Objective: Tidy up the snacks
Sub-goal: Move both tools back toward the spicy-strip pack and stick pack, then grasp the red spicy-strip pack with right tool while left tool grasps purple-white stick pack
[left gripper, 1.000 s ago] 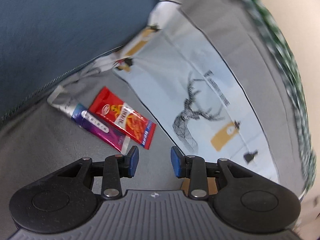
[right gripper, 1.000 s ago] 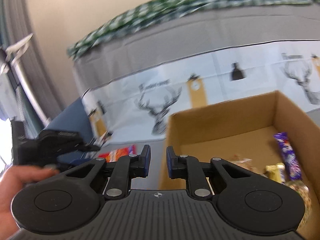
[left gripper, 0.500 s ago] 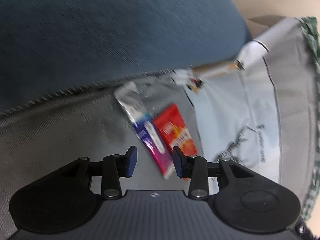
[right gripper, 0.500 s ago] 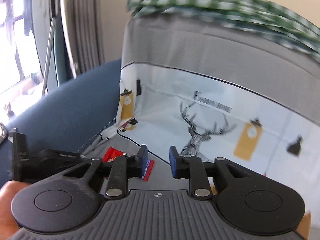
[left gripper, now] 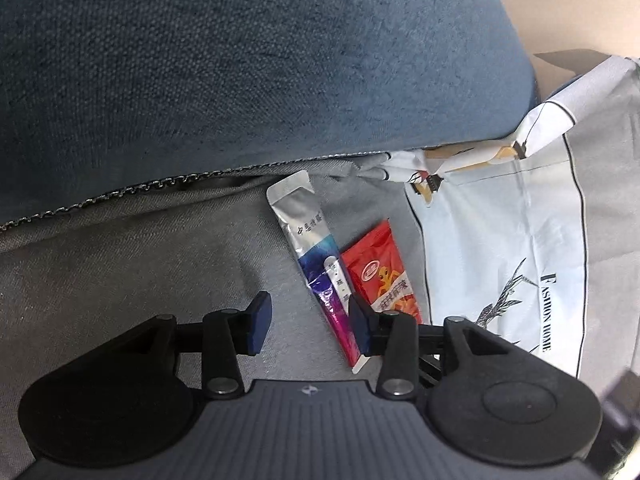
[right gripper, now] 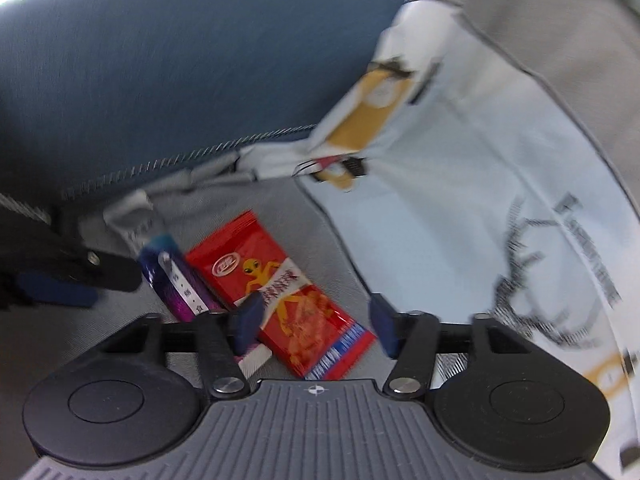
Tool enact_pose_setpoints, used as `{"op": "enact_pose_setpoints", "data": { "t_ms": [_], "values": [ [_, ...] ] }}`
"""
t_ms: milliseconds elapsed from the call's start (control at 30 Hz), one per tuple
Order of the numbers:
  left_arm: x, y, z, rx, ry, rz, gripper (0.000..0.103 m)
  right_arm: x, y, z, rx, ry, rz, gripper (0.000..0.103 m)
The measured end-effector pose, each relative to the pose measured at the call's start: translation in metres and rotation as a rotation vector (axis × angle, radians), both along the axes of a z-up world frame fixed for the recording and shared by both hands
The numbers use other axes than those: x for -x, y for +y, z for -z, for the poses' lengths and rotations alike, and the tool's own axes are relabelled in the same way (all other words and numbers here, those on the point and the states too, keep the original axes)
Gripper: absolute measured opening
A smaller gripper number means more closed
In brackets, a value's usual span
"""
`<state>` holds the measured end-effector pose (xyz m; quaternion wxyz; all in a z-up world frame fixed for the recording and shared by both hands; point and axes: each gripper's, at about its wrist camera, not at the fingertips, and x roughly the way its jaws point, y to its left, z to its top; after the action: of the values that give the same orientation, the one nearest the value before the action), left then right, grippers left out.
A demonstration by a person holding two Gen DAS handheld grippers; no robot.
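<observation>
Two snack packets lie side by side on the grey seat cover. A long silver, blue and purple stick packet (left gripper: pixel 320 264) lies left of a red packet (left gripper: pixel 382 276). My left gripper (left gripper: pixel 310 326) hovers over the stick packet's lower end, jaws opening, pads not pressing on it. In the right wrist view the red packet (right gripper: pixel 280 288) lies under my right gripper (right gripper: pixel 316 326), whose jaws are opening wide above it without touching. The stick packet (right gripper: pixel 176 276) shows to its left, next to the left gripper's fingers (right gripper: pixel 60 292).
A blue cushion (left gripper: pixel 240 60) rises behind the packets. A white cloth printed with a deer and lettering (left gripper: pixel 520 264) drapes on the right, close to the red packet. Grey seat fabric (left gripper: pixel 140 272) spreads to the left.
My left gripper swung over the packets and its jaws widened. My right gripper left the cardboard box, swept across to the red packet, tipped down, and its jaws opened wide.
</observation>
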<state>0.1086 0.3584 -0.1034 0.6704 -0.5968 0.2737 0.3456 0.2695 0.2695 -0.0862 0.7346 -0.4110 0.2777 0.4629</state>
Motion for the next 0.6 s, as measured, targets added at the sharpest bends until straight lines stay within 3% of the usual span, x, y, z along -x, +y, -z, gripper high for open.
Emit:
{"op": "enact_pose_setpoints", "data": {
  "t_ms": [233,467,533,600],
  "values": [
    [0.000,0.000,0.001,0.020,0.015,-0.010,0.047,-0.011,0.023,0.022,0.044,0.047,-0.113,0.085],
    [0.002,0.007,0.001,0.024,0.013,-0.032,0.053,-0.022,0.034,0.035,0.032,0.143,-0.102,0.096],
    [0.003,0.009,0.001,0.025,0.020,-0.037,0.053,-0.026,0.032,0.036,0.017,0.171,-0.083,0.094],
    [0.003,0.010,0.002,0.028,0.023,-0.037,0.053,-0.028,0.026,0.035,-0.005,0.230,-0.075,0.075]
  ]
}}
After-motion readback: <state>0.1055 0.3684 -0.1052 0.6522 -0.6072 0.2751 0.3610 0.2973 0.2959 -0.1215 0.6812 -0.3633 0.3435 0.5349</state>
